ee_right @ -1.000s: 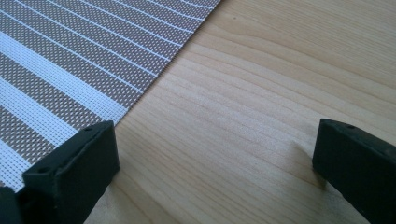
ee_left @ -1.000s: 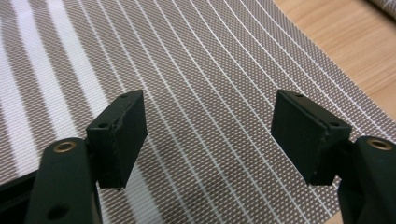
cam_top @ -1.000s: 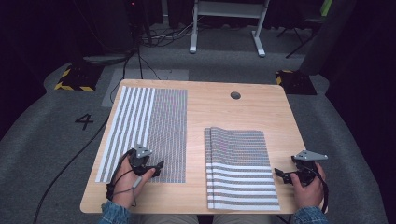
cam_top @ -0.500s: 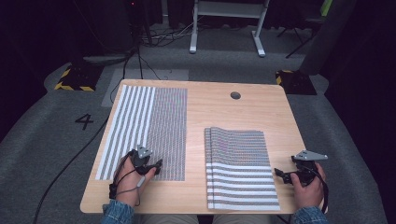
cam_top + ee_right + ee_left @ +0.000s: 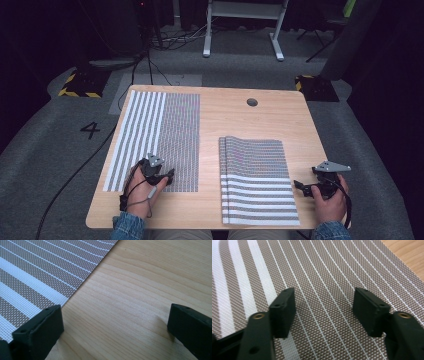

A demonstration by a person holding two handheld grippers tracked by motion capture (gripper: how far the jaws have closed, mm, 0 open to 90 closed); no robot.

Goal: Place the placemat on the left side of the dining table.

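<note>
Mats on the table (image 5: pixel 215 117): flat mat (image 5: pixel 159 137) left of the folded mat (image 5: pixel 256 180). Left gripper (image 5: pixel 167 176) over its near edge, jaws apart and just been narrowing, likely for a pinch. Right gripper (image 5: pixel 299 185) beside the folded mat, gaping, empty.

Denim sleeves (image 5: pixel 131 226), black blocky fingers (image 5: pixel 283 311) with brass screws, grey three-cornered plates and trailing black cables.

Off-task clutter, your view:
wooden table (image 5: pixel 235 120) with round hole (image 5: pixel 252 102); floor number 4 (image 5: pixel 90 130); white stand (image 5: pixel 244 25).
</note>
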